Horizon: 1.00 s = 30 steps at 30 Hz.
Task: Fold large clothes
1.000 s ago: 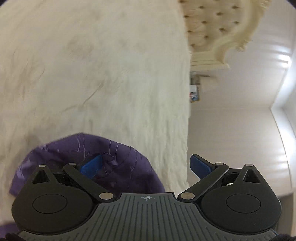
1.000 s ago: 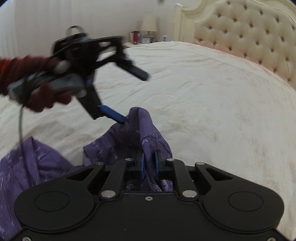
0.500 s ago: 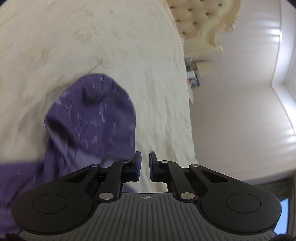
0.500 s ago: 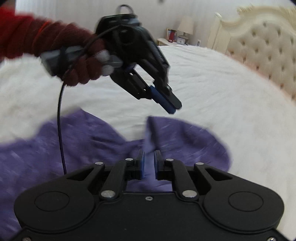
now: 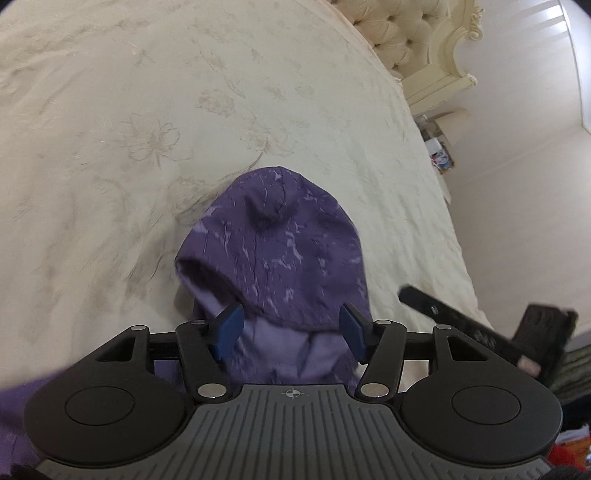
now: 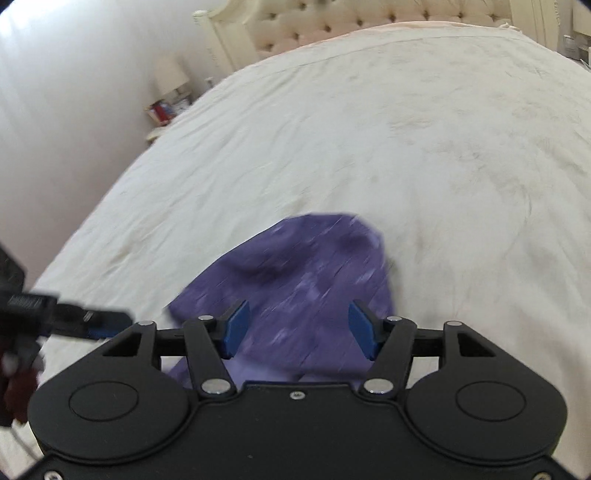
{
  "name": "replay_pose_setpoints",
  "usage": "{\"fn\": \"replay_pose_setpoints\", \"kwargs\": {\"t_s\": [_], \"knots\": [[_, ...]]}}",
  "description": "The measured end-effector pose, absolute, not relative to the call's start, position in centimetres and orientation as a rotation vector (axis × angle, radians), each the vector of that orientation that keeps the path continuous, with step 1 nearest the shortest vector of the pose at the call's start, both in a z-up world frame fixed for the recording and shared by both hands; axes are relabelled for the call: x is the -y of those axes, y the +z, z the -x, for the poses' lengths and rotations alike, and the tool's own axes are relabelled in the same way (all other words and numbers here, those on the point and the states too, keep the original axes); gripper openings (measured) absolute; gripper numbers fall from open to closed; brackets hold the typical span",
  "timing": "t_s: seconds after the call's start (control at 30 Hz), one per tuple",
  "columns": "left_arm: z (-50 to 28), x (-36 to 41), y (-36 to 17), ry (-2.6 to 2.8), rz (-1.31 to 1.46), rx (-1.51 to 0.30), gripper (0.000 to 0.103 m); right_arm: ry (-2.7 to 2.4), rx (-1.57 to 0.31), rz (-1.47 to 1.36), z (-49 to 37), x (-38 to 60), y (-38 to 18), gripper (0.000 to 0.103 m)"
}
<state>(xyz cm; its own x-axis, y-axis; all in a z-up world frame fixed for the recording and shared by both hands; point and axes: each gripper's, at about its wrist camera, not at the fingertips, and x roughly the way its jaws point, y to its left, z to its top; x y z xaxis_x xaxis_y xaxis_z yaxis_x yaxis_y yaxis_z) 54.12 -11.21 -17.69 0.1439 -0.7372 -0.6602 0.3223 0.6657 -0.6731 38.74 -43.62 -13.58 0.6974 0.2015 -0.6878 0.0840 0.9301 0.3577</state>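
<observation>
The mottled purple fabric garment (image 5: 280,251) lay bunched on the cream embroidered bedspread (image 5: 147,122) at six o'clock. Both left gripper (image 5: 291,328) and right gripper (image 6: 301,328) jaws were opening, pads clear, apparently releasing it to settle.

Garment (image 5: 273,251) lies on bed (image 5: 129,110), bunched near its foot end. Headboard (image 6: 354,22) at far end of bed. Nightstand (image 6: 166,110) with lamp (image 6: 170,75) beside bed, next to headboard. Left gripper (image 5: 291,328) and right gripper (image 6: 299,325) side by side above near part of garment, jaws opening, cloth below them, not pinched.
</observation>
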Motion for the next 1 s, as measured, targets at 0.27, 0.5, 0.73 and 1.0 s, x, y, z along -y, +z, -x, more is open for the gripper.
{"fn": "replay_pose_setpoints", "kwargs": {"t_s": [0.27, 0.5, 0.73, 1.0], "knots": [[-57.2, 13.4, -23.5, -0.743, 0.365, -1.294, 0.055, -0.022, -0.874, -0.366, -46.5, 47.0, -18.7, 0.065], [-58.1, 11.7, -26.3, -0.7, 0.5, -1.357, 0.055, -0.017, -0.91, -0.359, -49.4, 47.4, -21.2, 0.065], [-57.3, 9.9, -22.5, -0.766, 0.476, -1.299, 0.074, 0.121, -0.81, -0.194, -46.9, 43.5, -17.3, 0.012], [-54.9, 4.6, -17.5, -0.893, 0.595, -1.196, 0.103, 0.426, -0.693, 0.264, -32.4, 33.6, -11.4, 0.011]]}}
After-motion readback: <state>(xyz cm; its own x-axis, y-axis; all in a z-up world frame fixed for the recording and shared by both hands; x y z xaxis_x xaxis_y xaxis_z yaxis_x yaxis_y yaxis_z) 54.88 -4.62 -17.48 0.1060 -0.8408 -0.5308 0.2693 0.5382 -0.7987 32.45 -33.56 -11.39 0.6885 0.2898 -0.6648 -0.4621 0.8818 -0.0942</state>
